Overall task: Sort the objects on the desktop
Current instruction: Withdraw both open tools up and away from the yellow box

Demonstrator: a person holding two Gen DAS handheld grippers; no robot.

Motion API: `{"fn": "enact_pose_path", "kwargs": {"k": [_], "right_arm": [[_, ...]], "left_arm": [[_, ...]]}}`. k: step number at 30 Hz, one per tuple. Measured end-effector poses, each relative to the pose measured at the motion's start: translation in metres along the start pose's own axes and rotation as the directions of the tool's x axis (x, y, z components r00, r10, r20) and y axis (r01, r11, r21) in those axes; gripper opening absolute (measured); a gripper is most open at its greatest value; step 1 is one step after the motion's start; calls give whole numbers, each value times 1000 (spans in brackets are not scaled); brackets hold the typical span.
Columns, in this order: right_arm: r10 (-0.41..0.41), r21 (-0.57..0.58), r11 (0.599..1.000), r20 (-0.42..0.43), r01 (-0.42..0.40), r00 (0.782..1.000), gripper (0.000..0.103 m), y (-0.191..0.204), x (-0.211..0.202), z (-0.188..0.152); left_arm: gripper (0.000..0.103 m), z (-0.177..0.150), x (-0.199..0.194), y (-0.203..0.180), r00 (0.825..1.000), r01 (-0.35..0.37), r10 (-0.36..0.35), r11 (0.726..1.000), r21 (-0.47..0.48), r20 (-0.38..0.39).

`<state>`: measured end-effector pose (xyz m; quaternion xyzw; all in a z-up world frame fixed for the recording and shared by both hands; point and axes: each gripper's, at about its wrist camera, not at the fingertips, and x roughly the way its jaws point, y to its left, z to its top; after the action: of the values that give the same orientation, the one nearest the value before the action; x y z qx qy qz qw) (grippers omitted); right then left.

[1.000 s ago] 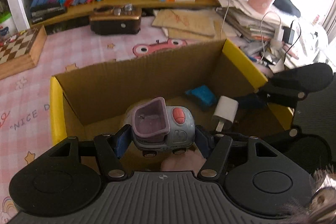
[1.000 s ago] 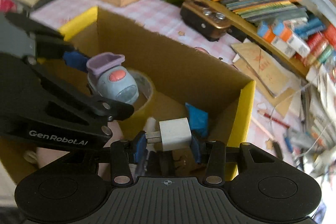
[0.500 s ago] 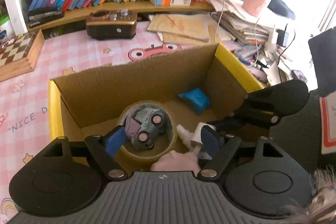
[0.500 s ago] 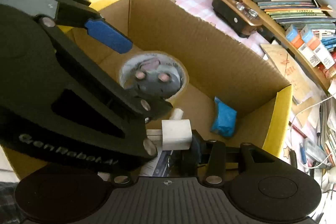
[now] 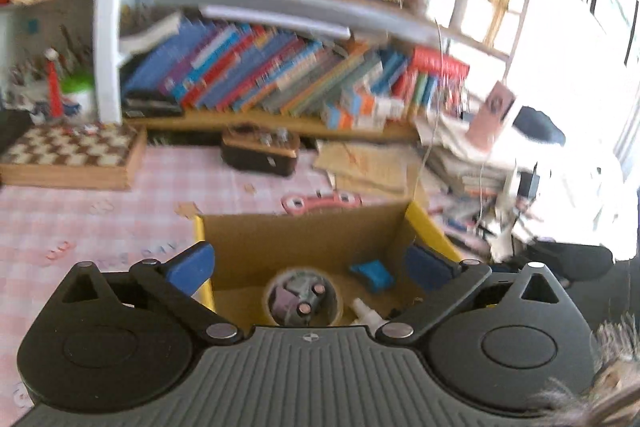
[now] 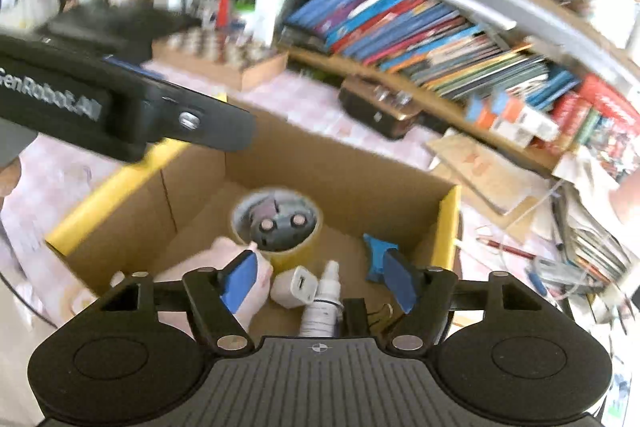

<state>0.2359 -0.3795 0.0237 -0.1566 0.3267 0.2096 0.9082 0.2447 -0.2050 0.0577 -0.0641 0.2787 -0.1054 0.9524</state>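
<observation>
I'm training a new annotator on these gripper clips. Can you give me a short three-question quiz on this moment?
1. Where does the toy car lie?
A. On the pink tablecloth
B. Inside the tape roll in the cardboard box
C. Between the left gripper's fingers

2. True or false: the white charger is clamped in the right gripper.

3. Fill in: the small thing lying by the box's far right corner is coloured ____.

Key
1. B; the car lies wheels up inside the roll.
2. False; the charger lies on the box floor beside a white bottle, and the opening jaws touch nothing.
3. Blue: the blue object.
</observation>
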Motion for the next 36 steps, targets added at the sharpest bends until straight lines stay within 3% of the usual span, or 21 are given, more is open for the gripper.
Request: {"fn": "enact_pose_path", "kwargs": {"k": [2, 8, 20, 28, 36], "right_arm": [[-13, 51, 999, 40, 11, 999, 83, 0, -13, -4], [-79, 169, 984, 134, 56, 988, 90, 7, -44, -21], [-163, 334, 938, 171, 99, 972, 97, 47, -80, -55], [-184, 370, 922, 157, 115, 970, 97, 91, -100, -73], [-185, 376, 919, 150, 117, 971, 98, 136, -119, -88]], "left_arm": [[103, -5, -17, 1, 999, -18, 19, 1000, -9, 41], [103, -29, -63, 4, 985, -113, 114, 994, -12, 132], [103, -83, -139, 34, 961, -185, 204, 976, -113, 188], [103, -118, -170, 49, 956, -218, 237, 968, -127, 171], [103, -149, -205, 59, 965, -170, 189, 979, -116, 182]]}}
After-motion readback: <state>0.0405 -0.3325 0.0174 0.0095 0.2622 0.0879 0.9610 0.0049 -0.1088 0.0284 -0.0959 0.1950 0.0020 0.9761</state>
